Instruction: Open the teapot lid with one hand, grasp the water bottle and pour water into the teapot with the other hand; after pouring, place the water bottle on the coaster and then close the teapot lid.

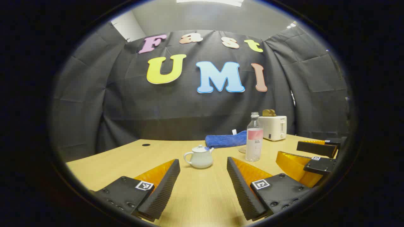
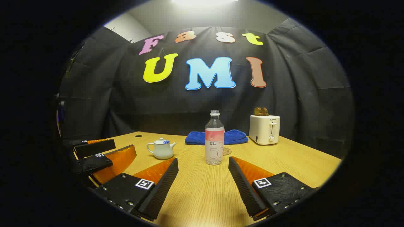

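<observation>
A small white teapot (image 1: 199, 157) with its lid on stands on the wooden table, straight ahead of my left gripper (image 1: 203, 162), which is open and empty just short of it. A clear uncapped water bottle (image 1: 254, 137) with a pink label stands upright to the teapot's right. In the right gripper view the bottle (image 2: 214, 138) stands directly ahead of my right gripper (image 2: 203, 162), open and empty, with the teapot (image 2: 161, 148) to the left. A round coaster (image 2: 226, 151) lies just behind the bottle. Each gripper appears at the edge of the other's view.
A folded blue towel (image 2: 217, 137) lies at the back of the table (image 2: 284, 157). A white toaster (image 2: 264, 129) holding toast stands at the back right. A dark cable hole (image 1: 145, 144) sits in the table's far left part.
</observation>
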A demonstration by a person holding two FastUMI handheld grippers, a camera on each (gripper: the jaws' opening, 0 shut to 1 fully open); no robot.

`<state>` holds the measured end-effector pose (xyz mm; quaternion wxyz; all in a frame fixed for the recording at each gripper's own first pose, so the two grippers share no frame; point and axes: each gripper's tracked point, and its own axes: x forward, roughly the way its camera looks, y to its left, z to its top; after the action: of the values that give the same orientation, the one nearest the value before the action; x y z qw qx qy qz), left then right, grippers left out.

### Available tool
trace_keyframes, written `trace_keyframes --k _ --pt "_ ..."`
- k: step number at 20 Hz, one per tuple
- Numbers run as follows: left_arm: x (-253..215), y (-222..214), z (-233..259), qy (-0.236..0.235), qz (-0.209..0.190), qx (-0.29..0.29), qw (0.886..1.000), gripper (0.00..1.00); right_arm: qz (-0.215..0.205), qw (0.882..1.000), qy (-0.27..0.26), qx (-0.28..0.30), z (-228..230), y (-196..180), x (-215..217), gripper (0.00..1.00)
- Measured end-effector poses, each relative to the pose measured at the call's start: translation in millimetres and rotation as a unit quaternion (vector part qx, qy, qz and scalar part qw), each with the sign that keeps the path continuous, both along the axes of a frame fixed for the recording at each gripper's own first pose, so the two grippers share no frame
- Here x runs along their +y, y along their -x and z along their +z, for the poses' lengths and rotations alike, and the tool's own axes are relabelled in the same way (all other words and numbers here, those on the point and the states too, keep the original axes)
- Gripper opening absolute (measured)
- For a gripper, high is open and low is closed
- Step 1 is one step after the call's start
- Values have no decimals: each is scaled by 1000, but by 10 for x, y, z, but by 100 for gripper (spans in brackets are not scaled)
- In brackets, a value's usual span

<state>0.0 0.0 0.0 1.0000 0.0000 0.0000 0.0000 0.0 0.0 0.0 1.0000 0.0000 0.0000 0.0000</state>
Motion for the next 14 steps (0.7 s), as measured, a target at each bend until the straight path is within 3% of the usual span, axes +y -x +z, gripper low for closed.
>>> trace_keyframes --k 14 --pt "-4 9 5 0 0 0 1000 98 -4 1000 0 0 -7 -5 -8 99"
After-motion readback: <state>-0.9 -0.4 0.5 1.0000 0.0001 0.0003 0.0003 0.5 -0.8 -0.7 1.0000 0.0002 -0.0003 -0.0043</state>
